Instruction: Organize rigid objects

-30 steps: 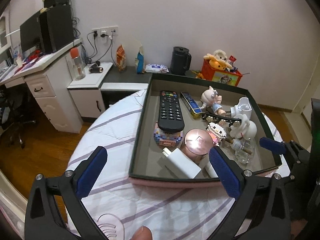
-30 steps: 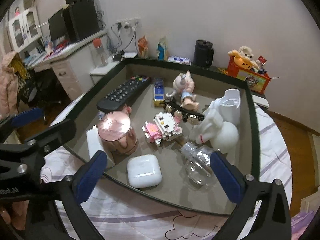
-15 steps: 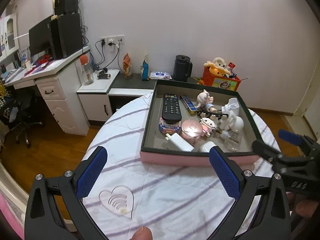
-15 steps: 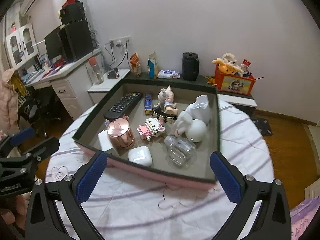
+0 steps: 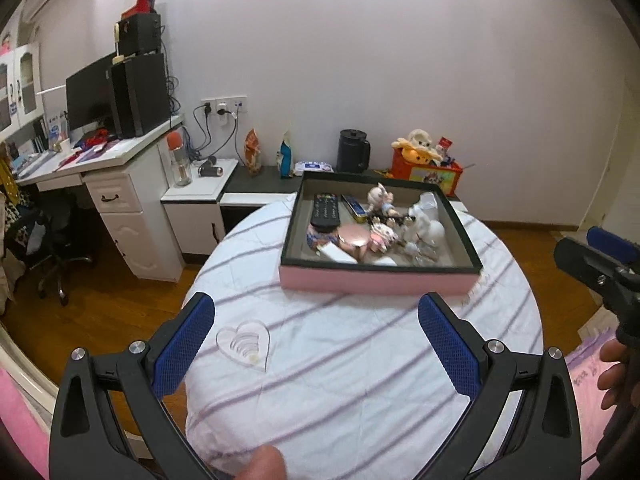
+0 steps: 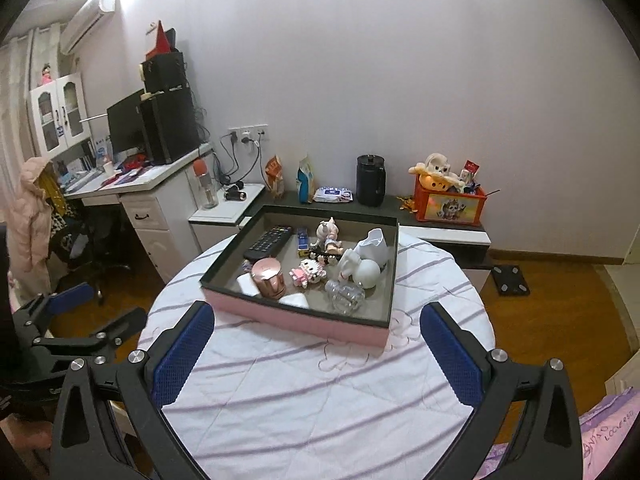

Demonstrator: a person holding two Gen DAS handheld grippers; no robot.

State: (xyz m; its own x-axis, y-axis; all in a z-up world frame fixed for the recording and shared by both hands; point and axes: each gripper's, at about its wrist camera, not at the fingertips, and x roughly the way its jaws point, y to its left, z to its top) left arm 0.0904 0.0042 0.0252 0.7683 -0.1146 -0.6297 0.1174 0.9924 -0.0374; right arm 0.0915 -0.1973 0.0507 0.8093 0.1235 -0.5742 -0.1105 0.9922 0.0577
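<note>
A pink box [image 5: 376, 283] [image 6: 294, 316] with a dark rim sits at the far side of the round striped table [image 5: 360, 368] [image 6: 320, 392]. Inside lie a black remote [image 5: 325, 211] [image 6: 268, 242], a rose-gold round tin [image 6: 269, 277], a block-built pink figure [image 6: 309, 272], a pig figurine [image 6: 329, 233], white figures [image 6: 366, 264], a clear bottle [image 6: 345, 295] and white cases. My left gripper [image 5: 316, 338] hangs open over the near table, well short of the box. My right gripper [image 6: 317, 346] is open too, empty, just before the box's front wall.
A clear heart-shaped coaster [image 5: 244, 343] lies on the cloth near my left finger. Behind the table stand a white desk [image 5: 116, 184] with a monitor, a low cabinet with a black kettle [image 6: 370, 181] and an orange toy box [image 6: 448, 202]. An office chair [image 5: 52, 248] stands left.
Both grippers have pulled back and up from over the box; the whole table and room now show. Both stayed open and empty.
</note>
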